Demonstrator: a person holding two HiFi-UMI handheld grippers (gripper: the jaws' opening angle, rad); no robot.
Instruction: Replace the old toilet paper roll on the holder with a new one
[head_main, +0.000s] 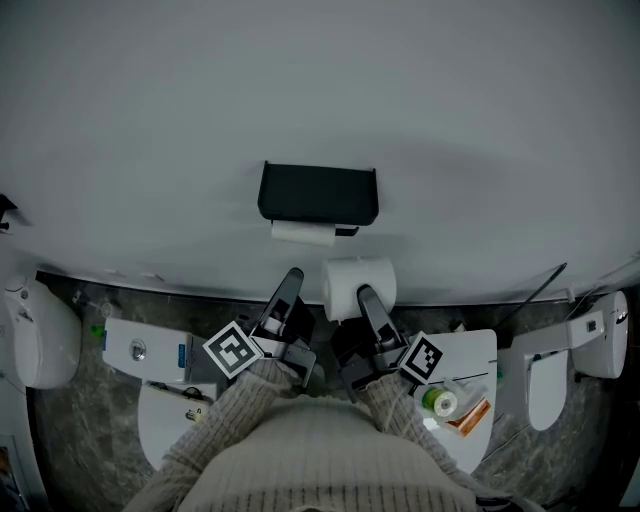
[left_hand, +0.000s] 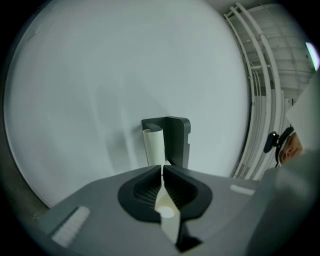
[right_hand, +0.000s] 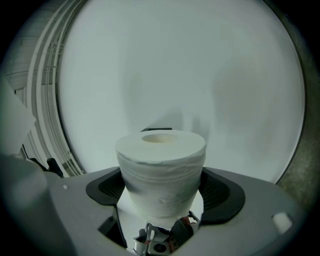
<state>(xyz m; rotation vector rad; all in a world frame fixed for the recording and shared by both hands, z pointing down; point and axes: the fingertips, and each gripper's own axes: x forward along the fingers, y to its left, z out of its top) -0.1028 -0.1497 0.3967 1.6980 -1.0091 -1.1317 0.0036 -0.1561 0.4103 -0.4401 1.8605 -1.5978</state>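
1. The left gripper (left_hand: 163, 172) has its jaws squeezed shut. A thin pale strip shows in the crack between them, and I cannot tell what it is. The gripper points at the far wall (head_main: 450, 120) and touches nothing there.
2. The holder (head_main: 318, 193) is black and sits on the far wall, a bit to the right of the left gripper. The old roll (head_main: 303, 233) hangs on it and is thin, with little paper left. It is not off yet, so I think taking it off is the next job.
3. The right gripper (right_hand: 165, 192) has its jaws wide apart, pressing on both sides of the new roll (right_hand: 161, 165). That roll is fat and stands with its hole up. It is near the holder, just right of the old roll, and does not touch it.
4. Some things could go wrong.
   - Shut jaws cannot grab the old roll, so they must open first. A poke would only spin the roll or tear the paper.
   - The new roll is soft. A hard squeeze would squash it, and a loose hold could let it drop.
   - The two grippers are close together, so the new roll could bump the holder.
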